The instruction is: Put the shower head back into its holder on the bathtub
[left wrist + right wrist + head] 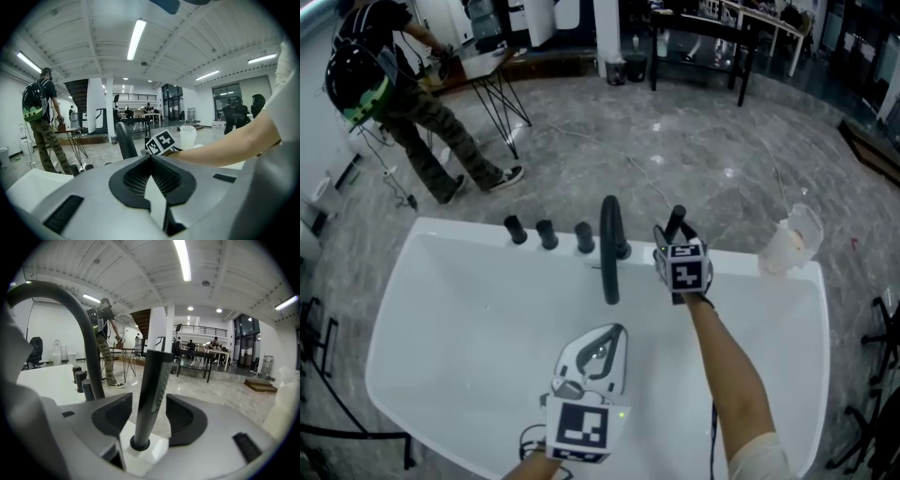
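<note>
Reaching from the lower right of the head view toward the far rim, a bare forearm (727, 366) carries the right gripper (149, 399). Its jaws are parted and flank the shower head (157, 380) with slim gaps, gripping nothing. That slim, matte black wand stands upright, its foot seated in the round black holder (139, 444) on the glossy white bathtub (469, 309). The left gripper (614, 333) hangs at lower centre, jaws pressed together and empty. Black-and-white square markers cover both cubes. A curved black spout (610, 244) and stubby knobs (546, 233) stand left of the wand.
</note>
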A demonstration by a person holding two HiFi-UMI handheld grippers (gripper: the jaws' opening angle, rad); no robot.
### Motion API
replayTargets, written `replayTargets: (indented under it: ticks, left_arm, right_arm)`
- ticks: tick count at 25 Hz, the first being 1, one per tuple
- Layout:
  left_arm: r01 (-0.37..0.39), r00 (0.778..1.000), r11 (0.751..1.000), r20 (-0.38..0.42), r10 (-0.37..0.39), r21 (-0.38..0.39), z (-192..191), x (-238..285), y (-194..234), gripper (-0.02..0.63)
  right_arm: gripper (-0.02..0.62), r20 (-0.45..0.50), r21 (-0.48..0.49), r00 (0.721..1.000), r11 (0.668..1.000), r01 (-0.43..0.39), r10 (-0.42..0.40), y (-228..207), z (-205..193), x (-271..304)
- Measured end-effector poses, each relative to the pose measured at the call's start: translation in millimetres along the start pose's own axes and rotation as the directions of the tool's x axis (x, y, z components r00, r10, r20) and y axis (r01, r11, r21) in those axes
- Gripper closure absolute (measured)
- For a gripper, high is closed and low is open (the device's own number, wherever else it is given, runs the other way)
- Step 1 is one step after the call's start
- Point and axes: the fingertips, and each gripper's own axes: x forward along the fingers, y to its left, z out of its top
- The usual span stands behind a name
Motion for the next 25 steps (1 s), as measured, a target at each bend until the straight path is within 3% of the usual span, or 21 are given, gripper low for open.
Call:
replayTargets:
  ticks: [6,17,20,25]
  left_arm:
    - [-0.015,1.0,1.0,-0.002,0.015,-0.014,-0.6,-2.0,5.8,0.597]
    - [-0.043,0.999,0.999,0.003,0.043,-0.019,6.0,-12.9,18.9,0.597]
    - [-0.051,0.999,0.998,0.004,0.051,-0.029,4.9,-12.0,23.7,0.597]
    - [-0.055,0.998,0.997,0.007,0.056,-0.062,9.5,-12.5,18.8,0.597]
  right_arm:
    - [0.427,-0.012,-0.051,1.0,0.999,-0.003,0.002,1.5,2.9,6.0]
    - [0.445,-0.006,0.037,1.0,0.999,-0.016,0.016,-1.2,5.4,1.7]
    - [0.445,0.08,0.034,0.996,0.999,-0.037,0.034,-8.9,43.5,-6.3]
    - [0.445,0.159,-0.052,0.984,0.996,-0.068,0.075,-6.5,103.4,-41.1]
